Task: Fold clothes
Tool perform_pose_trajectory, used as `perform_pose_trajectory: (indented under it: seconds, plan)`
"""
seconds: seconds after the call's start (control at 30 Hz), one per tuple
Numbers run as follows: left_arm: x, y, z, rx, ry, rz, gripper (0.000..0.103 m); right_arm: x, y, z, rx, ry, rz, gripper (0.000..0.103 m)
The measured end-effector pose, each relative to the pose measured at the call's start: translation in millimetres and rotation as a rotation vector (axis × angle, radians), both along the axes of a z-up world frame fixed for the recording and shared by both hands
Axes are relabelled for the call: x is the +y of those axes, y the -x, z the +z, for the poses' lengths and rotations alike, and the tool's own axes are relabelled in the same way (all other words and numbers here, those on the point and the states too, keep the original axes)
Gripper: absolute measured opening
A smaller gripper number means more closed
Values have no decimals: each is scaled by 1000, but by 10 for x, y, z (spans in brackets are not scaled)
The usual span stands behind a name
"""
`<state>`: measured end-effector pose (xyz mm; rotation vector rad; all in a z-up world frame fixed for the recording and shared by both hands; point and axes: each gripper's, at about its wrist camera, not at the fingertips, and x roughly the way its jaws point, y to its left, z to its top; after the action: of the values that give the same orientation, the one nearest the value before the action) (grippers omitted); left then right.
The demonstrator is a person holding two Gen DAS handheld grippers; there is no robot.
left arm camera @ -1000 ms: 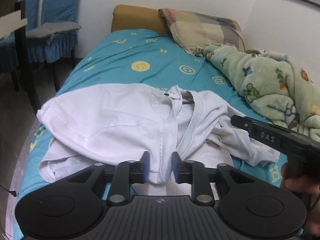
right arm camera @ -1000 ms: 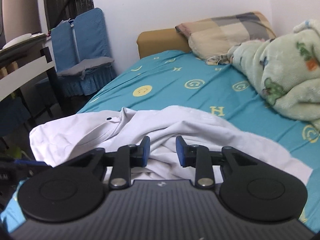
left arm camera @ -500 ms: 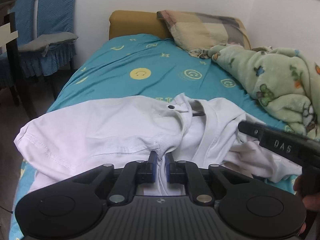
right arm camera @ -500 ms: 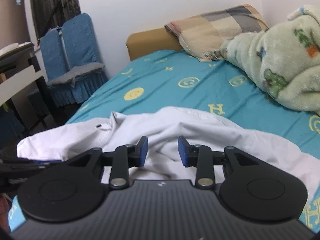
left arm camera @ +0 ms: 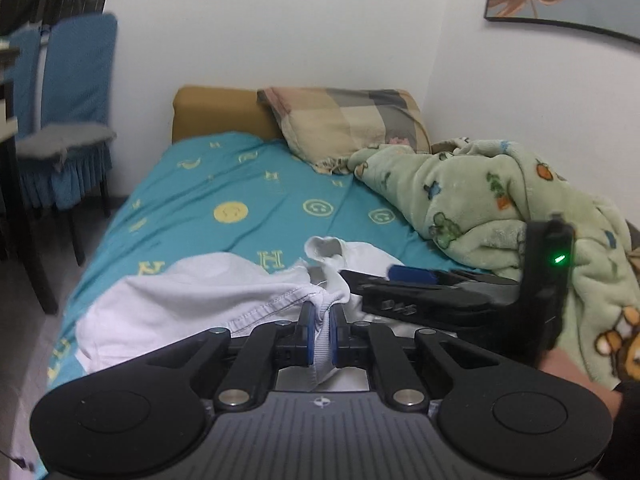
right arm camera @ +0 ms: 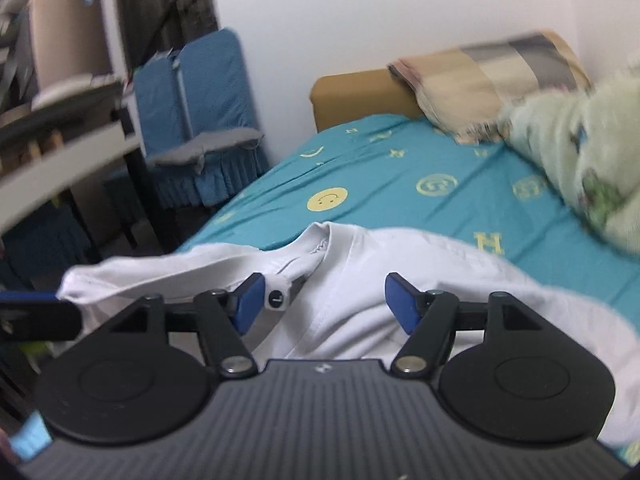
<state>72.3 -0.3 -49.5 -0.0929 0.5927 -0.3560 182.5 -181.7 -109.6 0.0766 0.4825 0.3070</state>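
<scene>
A white shirt (left arm camera: 208, 300) lies crumpled on the near part of the teal bed (left arm camera: 240, 184). My left gripper (left arm camera: 319, 332) is shut on a bunched fold of the shirt and holds it lifted. In the left wrist view the right gripper's body crosses in from the right above the shirt. In the right wrist view, my right gripper (right arm camera: 325, 305) is wide open over the white shirt (right arm camera: 360, 280), near its collar and a small white tag (right arm camera: 277, 300). Nothing is between its blue pads (right arm camera: 402, 304).
A green cartoon blanket (left arm camera: 500, 208) is heaped on the bed's right side. A checked pillow (left arm camera: 348, 120) leans on the mustard headboard (left arm camera: 212, 112). Blue-covered chairs (left arm camera: 64, 120) and a dark table stand left of the bed; they also show in the right wrist view (right arm camera: 196, 120).
My left gripper closed on a fold of the shirt and lifted it. My right gripper opened wide and moved left, over the collar area.
</scene>
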Motion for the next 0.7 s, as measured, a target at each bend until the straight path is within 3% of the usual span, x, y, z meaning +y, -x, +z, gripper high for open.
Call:
perform_pose_trajectory:
  seconds: [0.07,0.2,0.3,0.33,0.4,0.43,0.53,0.7]
  plan:
    - [5,-24,-40,1,-2,9,8,46,-143,-34,-1,38,-12,68]
    - [77,-110,-93,7,38,40,8,56,-455,-160,111,1,-2,69]
    - [174,-190,-91,-4,85,93,8,292,-390,-311,113,160,82,68]
    - [211,-219,-87,-10,98,112,8,345,-336,-350,96,206,93,62]
    - [278,-265,-79,-25,118,153,8,319,-294,-339,80,224,65,40]
    - [305,-282,-68,-32,119,169,8,283,-285,-318,74,220,43,22]
    - [364,-321,-11,-46,134,201,8,67,-196,-143,44,146,-51,14]
    - [398,-169,95,-49,150,181,8,-343,217,246,-10,82,-215,13]
